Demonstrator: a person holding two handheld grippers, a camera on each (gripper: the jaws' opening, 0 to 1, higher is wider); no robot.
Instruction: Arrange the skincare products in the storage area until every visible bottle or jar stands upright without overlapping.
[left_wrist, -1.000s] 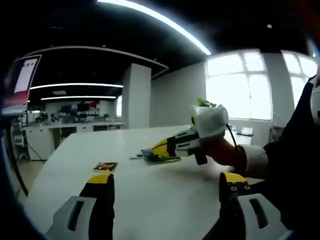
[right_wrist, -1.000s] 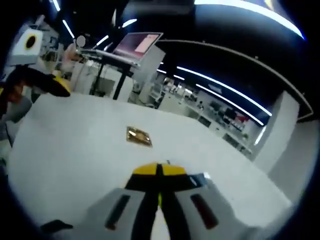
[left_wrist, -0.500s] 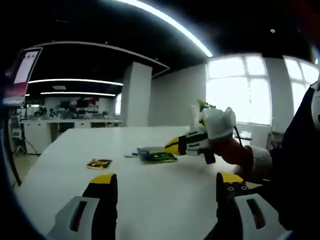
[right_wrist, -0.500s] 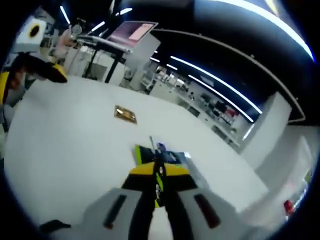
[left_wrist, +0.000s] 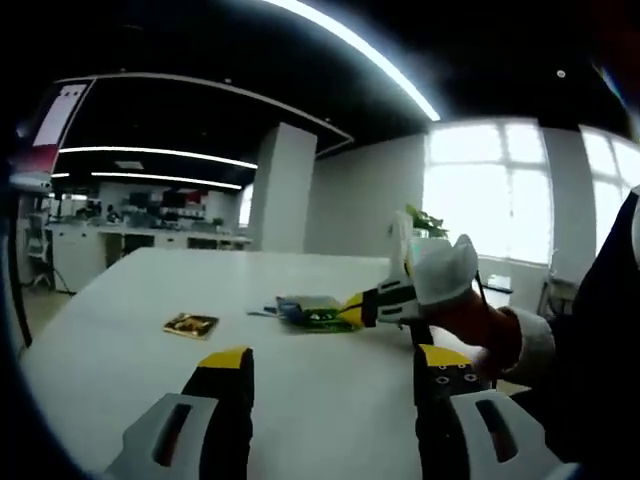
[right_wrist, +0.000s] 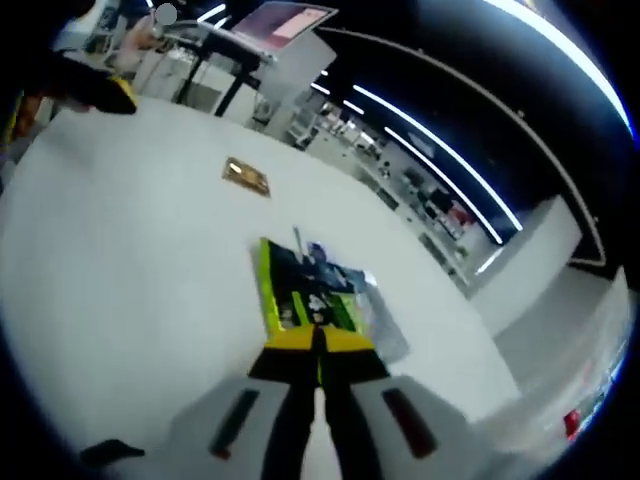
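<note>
The left gripper (left_wrist: 330, 375) hangs with jaws apart over the white desk (left_wrist: 120, 340); the right gripper (right_wrist: 318, 342), jaws together, tips by the green packet (right_wrist: 300, 295) lying flat

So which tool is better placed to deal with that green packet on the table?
Right. The right tool sits shut at the green packet's edge; the left tool is open and farther back.

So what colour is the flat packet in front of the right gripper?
Mainly green packet with dark print, clearest in the right gripper view.
</note>
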